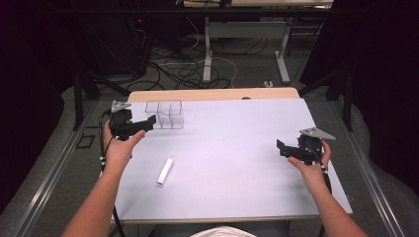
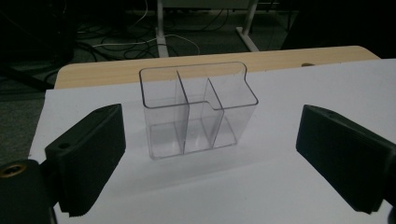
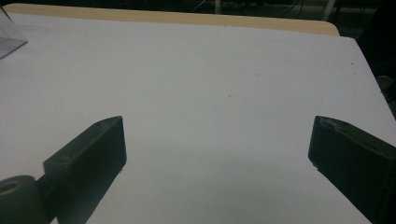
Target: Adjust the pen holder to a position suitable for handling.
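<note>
Forearms low in high view. Left gripper (image 1: 148, 121) jaws wide, nothing held, aimed at clear three-compartment organizer (image 2: 198, 109) just ahead near table's (image 1: 237, 197) far left edge. Right gripper (image 1: 282, 147) wide, idle at right. White tube (image 1: 165, 171) lying apart, near side. Probably pre-grasp: next, picking tube or steadying organizer.
</note>
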`<state>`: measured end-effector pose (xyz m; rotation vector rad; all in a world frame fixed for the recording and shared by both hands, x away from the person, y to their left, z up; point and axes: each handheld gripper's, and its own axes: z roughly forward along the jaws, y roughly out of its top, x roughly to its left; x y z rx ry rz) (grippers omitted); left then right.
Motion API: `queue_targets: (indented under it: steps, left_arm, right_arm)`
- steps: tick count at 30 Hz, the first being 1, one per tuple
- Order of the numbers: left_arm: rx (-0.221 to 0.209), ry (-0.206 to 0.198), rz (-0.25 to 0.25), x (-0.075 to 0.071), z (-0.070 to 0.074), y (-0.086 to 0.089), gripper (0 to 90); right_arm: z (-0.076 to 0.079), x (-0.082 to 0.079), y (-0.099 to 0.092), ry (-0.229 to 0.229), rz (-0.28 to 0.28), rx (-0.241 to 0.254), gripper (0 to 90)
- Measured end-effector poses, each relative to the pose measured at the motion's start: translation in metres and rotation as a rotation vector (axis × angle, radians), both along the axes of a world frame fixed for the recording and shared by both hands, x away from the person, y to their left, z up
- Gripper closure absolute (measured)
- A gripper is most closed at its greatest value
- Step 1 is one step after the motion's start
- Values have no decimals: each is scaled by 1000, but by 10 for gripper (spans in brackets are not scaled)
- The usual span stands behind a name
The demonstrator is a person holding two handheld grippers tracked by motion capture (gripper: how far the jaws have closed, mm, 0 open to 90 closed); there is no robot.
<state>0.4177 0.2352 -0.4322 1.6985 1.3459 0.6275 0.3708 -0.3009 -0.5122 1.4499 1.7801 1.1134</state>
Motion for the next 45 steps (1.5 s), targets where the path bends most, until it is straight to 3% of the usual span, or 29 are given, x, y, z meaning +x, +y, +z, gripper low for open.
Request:
queue_targets:
  steps: [17, 26, 32, 42, 45]
  left_arm:
    - [17, 23, 3, 36, 30, -6, 164]
    - [51, 35, 27, 56, 40, -9, 207]
    - [62, 35, 48, 69, 40, -9, 282]
    - [104, 42, 90, 90, 27, -4, 299]
    - [119, 74, 96, 97, 20, -2, 312]
  right_arm:
    - [-2, -1, 3, -2, 22, -6, 49]
    - [-3, -1, 0, 8, 9, 10, 56]
    - [-4, 0, -2, 11, 9, 11, 62]
    - [-5, 0, -1, 21, 6, 20, 64]
    - [-6, 1, -3, 26, 9, 23, 64]
